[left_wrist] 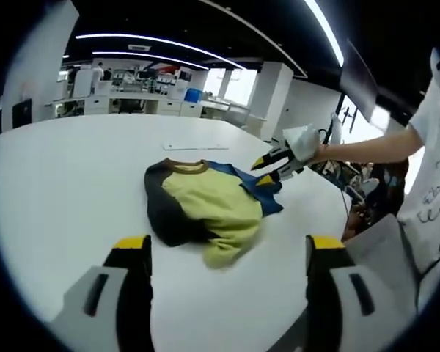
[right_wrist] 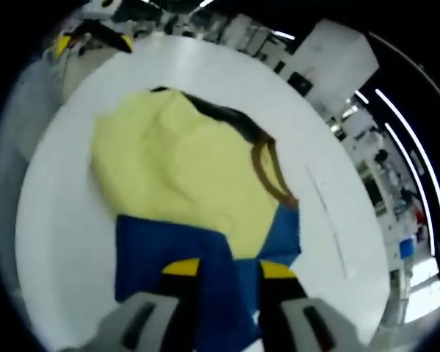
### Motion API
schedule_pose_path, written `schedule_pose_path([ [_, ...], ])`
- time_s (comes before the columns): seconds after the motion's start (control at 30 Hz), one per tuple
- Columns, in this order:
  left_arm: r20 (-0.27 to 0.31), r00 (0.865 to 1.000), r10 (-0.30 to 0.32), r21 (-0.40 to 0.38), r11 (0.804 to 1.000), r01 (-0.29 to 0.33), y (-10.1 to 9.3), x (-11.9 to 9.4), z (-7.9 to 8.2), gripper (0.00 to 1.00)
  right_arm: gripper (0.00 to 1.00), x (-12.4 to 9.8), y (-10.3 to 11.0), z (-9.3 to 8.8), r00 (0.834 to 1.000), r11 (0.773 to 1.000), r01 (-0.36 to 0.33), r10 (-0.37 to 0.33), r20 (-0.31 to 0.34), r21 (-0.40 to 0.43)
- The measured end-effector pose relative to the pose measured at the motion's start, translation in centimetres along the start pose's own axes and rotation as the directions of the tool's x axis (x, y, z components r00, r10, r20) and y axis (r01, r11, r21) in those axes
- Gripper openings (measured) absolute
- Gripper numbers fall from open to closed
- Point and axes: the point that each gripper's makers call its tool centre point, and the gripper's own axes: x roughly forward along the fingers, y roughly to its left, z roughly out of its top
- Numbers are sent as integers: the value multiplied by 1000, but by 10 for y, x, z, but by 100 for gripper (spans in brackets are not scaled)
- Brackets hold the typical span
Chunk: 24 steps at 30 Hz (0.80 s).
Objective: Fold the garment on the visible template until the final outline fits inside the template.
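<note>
A crumpled garment [left_wrist: 205,202] lies on the white table [left_wrist: 66,191]; it has a yellow body, a brown collar, a dark sleeve and a blue sleeve. My left gripper [left_wrist: 229,248] is open, short of the garment, with bare table between its jaws. The right gripper [left_wrist: 268,170], held by a person's hand, reaches in from the right onto the blue sleeve [left_wrist: 260,192]. In the right gripper view, my right gripper [right_wrist: 229,270] is shut on the blue sleeve [right_wrist: 169,249], with the yellow body [right_wrist: 176,161] beyond it. The left gripper [right_wrist: 92,40] is at the upper left.
A thin pale strip [left_wrist: 194,147] lies flat on the table behind the garment, and shows again as the strip [right_wrist: 326,213] right of the collar. A person in a white printed shirt [left_wrist: 436,176] stands at the right. The table's edge [left_wrist: 330,194] curves near the right gripper. Office desks stand far back.
</note>
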Motion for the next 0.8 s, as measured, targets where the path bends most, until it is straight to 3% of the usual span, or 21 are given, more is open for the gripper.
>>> schedule_pose_path([
  [0.4, -4, 1000, -4, -6, 1000, 4, -2, 0, -3, 83, 23, -19, 53, 20, 997, 999, -38, 40, 71, -27],
  [0.8, -4, 1000, -8, -21, 1000, 8, -3, 2, -8, 83, 16, -9, 97, 33, 992, 993, -91, 97, 79, -78],
])
